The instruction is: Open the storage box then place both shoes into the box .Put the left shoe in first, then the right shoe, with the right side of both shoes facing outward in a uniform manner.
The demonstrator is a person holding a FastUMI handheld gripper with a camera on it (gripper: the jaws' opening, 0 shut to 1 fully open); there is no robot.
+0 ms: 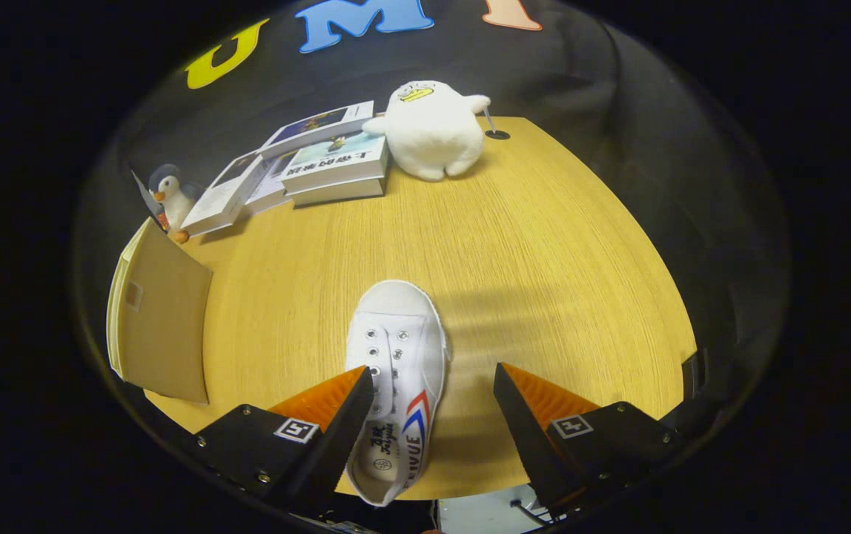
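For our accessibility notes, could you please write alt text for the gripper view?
The open tool hovers over a white shoe on a wooden table, its fingers apart, one over the shoe's lace holes. Beyond lie books, a white plush toy, a penguin toy and a cardboard box.

A white shoe (396,371) lies on the wooden table (529,259) between the spread fingers of the gripper (433,393), nearer the left finger; a cardboard box (162,326) stands left; books (307,167), a white plush toy (433,130) and a penguin toy (170,194) sit far.
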